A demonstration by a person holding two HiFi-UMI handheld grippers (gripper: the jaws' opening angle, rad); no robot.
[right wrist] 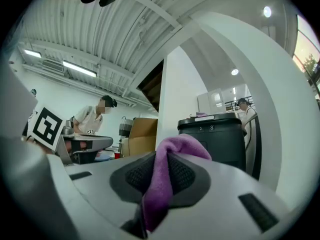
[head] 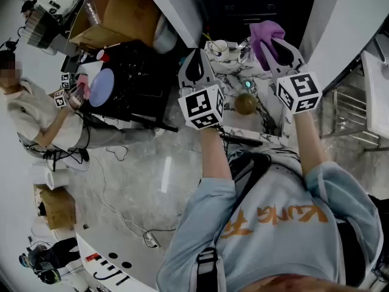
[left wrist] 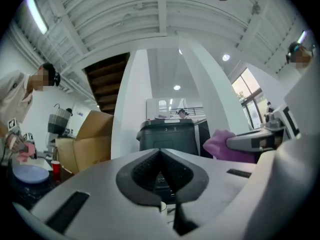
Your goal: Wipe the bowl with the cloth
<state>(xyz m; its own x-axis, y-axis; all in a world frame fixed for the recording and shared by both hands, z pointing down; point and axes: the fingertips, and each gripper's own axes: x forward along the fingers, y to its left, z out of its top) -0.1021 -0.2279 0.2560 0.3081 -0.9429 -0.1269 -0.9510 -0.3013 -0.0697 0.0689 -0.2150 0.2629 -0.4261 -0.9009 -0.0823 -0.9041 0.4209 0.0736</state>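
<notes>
In the head view both grippers are held up above a marble table (head: 243,123). A small brown bowl (head: 245,103) sits on that table, between and below the two grippers. My right gripper (head: 281,48) is shut on a purple cloth (head: 265,34). In the right gripper view the cloth (right wrist: 162,184) is pinched between the dark pads and bunches up above them. My left gripper (head: 195,69) is shut with nothing in it, its pads (left wrist: 142,171) meeting. The left gripper view also shows the cloth (left wrist: 222,143) at the right. Neither gripper view shows the bowl.
A white cup (head: 219,48) stands at the table's far end. A black bin (left wrist: 167,136) and a cardboard box (head: 115,11) lie beyond. At the left another person (head: 30,111) works over a blue plate (head: 100,87). Cables run across the floor (head: 140,163).
</notes>
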